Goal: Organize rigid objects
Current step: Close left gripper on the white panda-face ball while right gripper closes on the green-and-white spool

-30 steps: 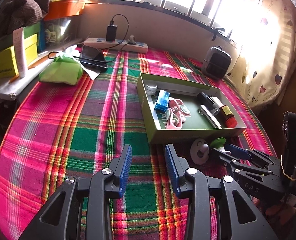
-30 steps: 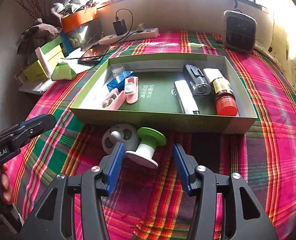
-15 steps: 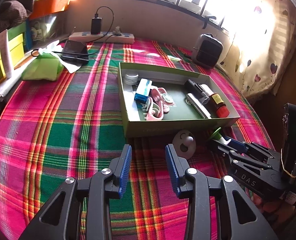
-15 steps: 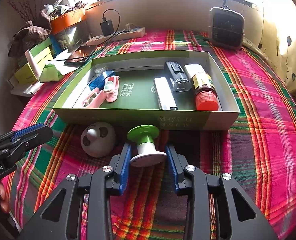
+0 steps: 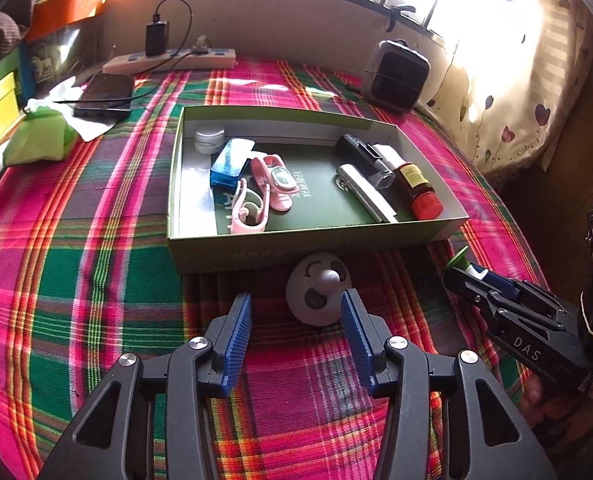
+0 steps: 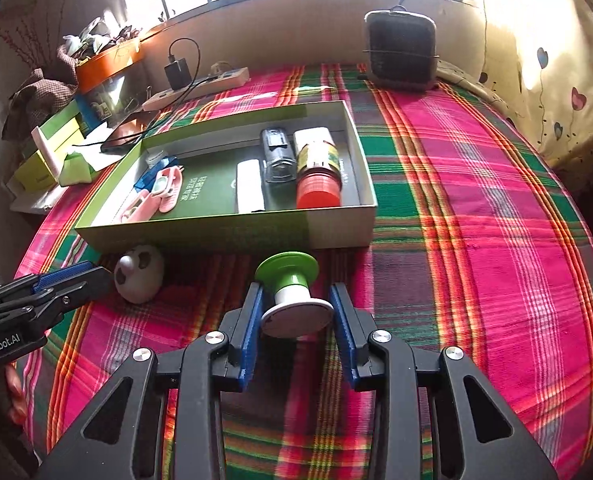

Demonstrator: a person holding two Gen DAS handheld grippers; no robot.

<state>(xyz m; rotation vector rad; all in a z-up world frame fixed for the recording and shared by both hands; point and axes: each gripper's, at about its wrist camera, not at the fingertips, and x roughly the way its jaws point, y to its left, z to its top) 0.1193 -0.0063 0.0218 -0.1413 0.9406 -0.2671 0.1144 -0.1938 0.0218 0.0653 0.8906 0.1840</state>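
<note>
We have the green-topped spool (image 6: pixel 292 296) gripped in the right gripper (image 6: pixel 296 320), just near the green box (image 6: pixel 224 232) — next it calls for a lift over the wall. Our left gripper (image 5: pixel 296 332) gapes wide before the white round toy (image 5: pixel 319 292).

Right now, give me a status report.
Right gripper shut on green-topped spool. Left gripper open, nearing white round toy. Green box wall ahead.

Both wrist cameras are looking forward and down, close over the plaid bed (image 5: pixel 96 264), toward the window wall. Both are sharing the green box (image 5: pixel 296 248) (image 6: pixel 224 236) at frame centre, the right view sitting further right.
</note>
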